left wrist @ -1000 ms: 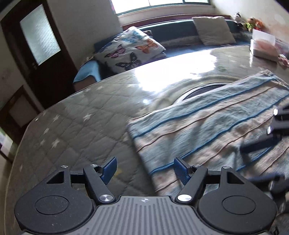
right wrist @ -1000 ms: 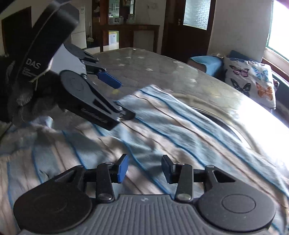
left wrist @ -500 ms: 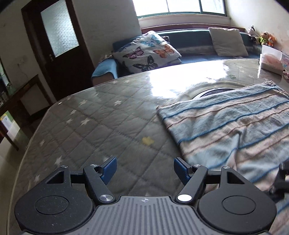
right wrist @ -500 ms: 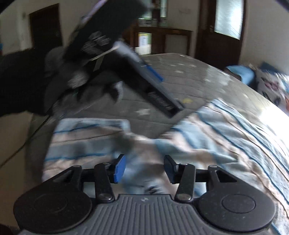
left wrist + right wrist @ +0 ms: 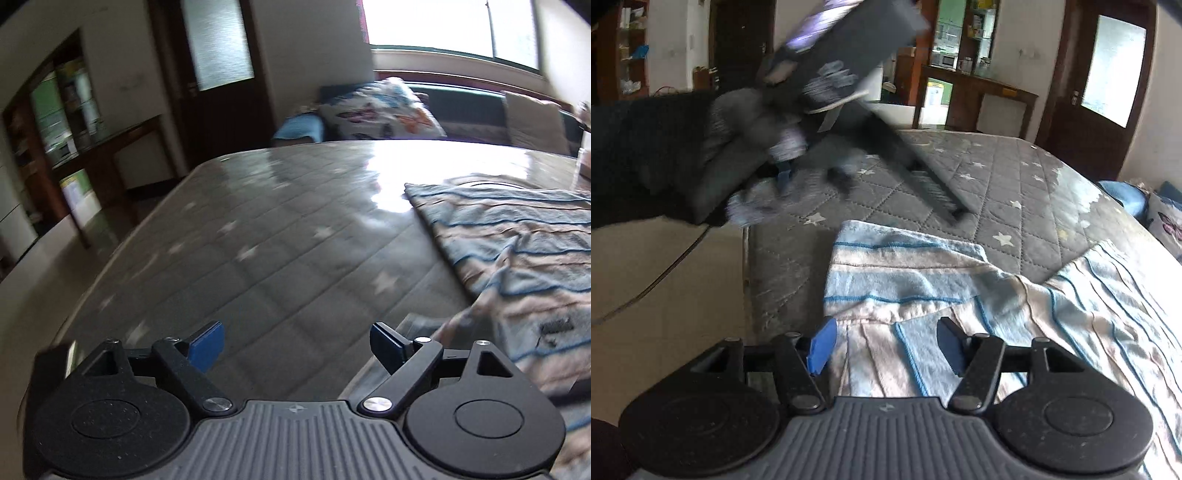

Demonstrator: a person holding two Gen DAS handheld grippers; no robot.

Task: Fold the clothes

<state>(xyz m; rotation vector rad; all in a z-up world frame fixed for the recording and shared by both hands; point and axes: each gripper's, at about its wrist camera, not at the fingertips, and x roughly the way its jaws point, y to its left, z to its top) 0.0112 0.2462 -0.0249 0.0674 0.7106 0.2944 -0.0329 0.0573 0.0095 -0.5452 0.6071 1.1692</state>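
Observation:
A blue, white and tan striped garment (image 5: pixel 1052 306) lies on the grey star-quilted mattress (image 5: pixel 997 184); one part (image 5: pixel 897 266) sticks out toward the mattress edge. In the left wrist view the garment (image 5: pixel 517 251) is at the right. My right gripper (image 5: pixel 884 349) is open and empty, low over the garment's near edge. My left gripper (image 5: pixel 297 341) is open and empty over bare mattress (image 5: pixel 280 251), left of the garment. It also shows blurred in the right wrist view (image 5: pixel 923 181), held by a gloved hand.
The mattress edge and floor (image 5: pixel 665 295) lie to the left in the right wrist view. A sofa with a butterfly cushion (image 5: pixel 384 107) stands beyond the mattress. A dark door (image 5: pixel 1104 74) and a wooden sideboard (image 5: pixel 975 96) are behind.
My left gripper swung left, away from the garment, over bare mattress. My right gripper turned toward the garment part near the mattress edge. Both stayed open.

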